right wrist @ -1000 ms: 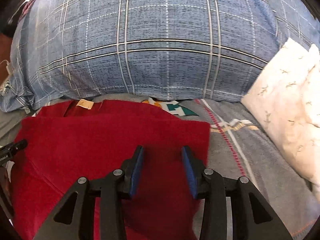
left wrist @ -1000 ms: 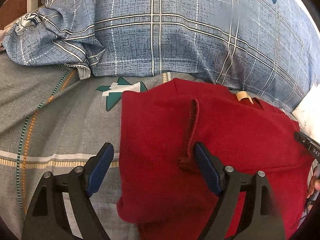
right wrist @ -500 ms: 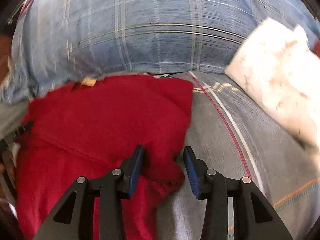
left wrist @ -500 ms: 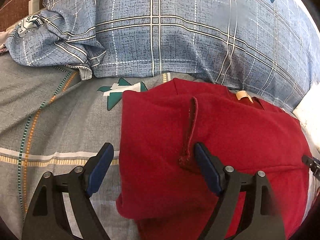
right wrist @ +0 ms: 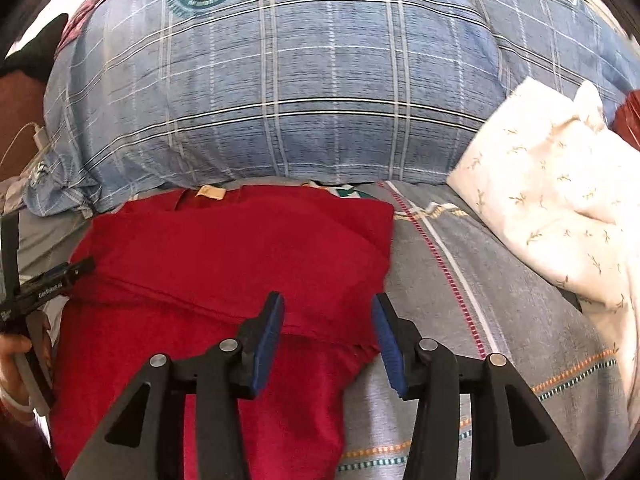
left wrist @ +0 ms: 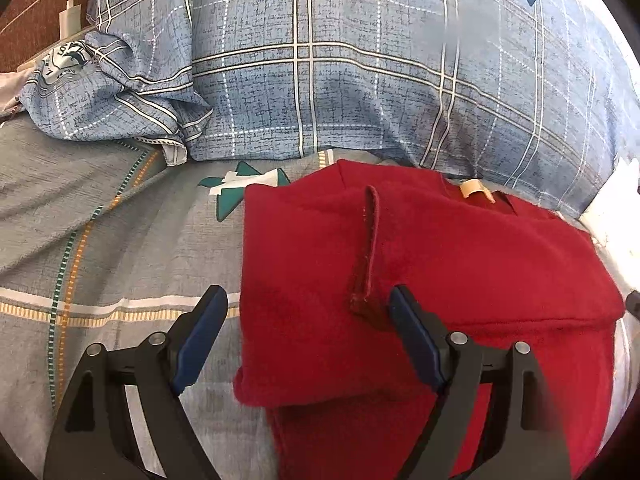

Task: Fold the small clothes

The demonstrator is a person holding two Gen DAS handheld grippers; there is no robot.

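Note:
A red garment (left wrist: 460, 272) lies on the grey patterned bedsheet (left wrist: 100, 240), its sides folded in over the middle, a tan neck label at its far edge. A hemmed strip runs down its folded left flap. My left gripper (left wrist: 306, 332) is open and empty, its jaws standing either side of the garment's left edge. In the right wrist view the garment (right wrist: 224, 264) fills the lower left. My right gripper (right wrist: 328, 332) is open and empty over the garment's right folded edge. The left gripper's body shows at the far left of that view.
A large blue plaid pillow (left wrist: 380, 64) lies just behind the garment, also in the right wrist view (right wrist: 288, 80). A white printed pillow (right wrist: 560, 216) lies at the right. A white charger and cable (left wrist: 68, 20) sit at the back left.
My right gripper drew back along the garment's right edge and opened wider. The right flap shifted, then settled folded in. My left gripper stayed put and open.

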